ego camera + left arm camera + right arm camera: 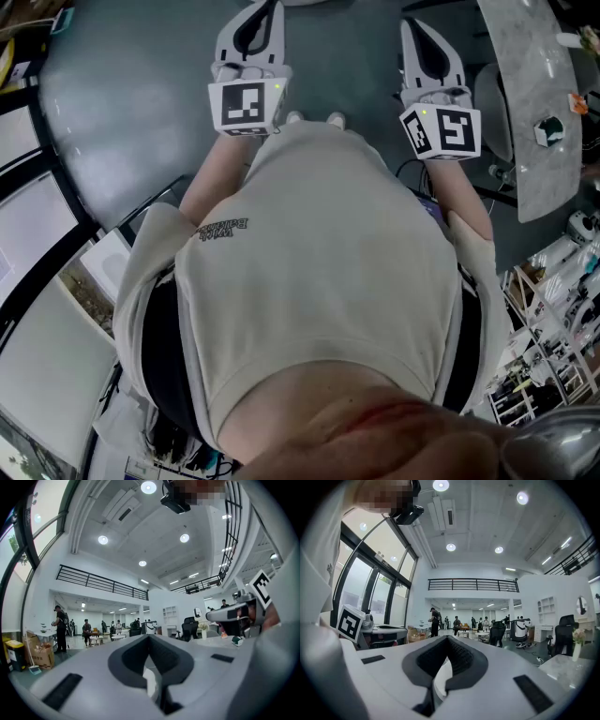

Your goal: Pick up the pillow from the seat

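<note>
Well, my left gripper and right gripper are both closed tight on nothing, left of the marble table, the right one nearer it.

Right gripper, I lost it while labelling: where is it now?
Head view, upper right: the right gripper is held over the grey floor ahead of the person's chest, between the left gripper and the pale table.
</note>
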`<state>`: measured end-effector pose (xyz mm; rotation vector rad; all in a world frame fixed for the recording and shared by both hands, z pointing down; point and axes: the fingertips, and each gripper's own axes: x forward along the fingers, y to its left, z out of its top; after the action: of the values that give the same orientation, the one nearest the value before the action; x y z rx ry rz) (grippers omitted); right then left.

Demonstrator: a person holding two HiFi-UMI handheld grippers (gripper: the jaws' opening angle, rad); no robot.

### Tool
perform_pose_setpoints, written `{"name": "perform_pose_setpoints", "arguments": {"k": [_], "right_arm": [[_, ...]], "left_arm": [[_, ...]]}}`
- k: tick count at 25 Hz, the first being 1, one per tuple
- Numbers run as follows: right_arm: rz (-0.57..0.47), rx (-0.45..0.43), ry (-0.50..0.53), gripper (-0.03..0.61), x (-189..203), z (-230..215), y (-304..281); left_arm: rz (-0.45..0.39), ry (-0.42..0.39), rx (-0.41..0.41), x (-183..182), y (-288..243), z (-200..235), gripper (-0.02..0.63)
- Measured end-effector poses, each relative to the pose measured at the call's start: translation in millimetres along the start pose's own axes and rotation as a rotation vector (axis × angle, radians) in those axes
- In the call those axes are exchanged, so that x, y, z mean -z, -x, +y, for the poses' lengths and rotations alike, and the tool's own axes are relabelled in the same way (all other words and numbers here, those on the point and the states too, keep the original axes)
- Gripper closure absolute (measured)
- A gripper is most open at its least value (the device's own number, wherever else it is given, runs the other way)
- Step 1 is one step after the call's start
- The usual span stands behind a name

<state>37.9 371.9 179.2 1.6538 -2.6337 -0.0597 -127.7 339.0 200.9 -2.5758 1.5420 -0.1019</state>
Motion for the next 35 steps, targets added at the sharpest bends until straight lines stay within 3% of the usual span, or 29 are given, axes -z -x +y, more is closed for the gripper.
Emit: {"name": "perform_pose_setpoints", "arguments": {"k": [18, 35], "right_arm": [[-0.011, -0.008, -0.046, 0.571, 5, -20, 6], [0.01, -0.039, -0.048, 0.571, 29, -73, 35]], "left_arm": [[0.022, 0.005, -0.013, 5, -9, -14, 0.604], [0.044, -0.004, -0.025, 12, -41, -67, 0.604]]}}
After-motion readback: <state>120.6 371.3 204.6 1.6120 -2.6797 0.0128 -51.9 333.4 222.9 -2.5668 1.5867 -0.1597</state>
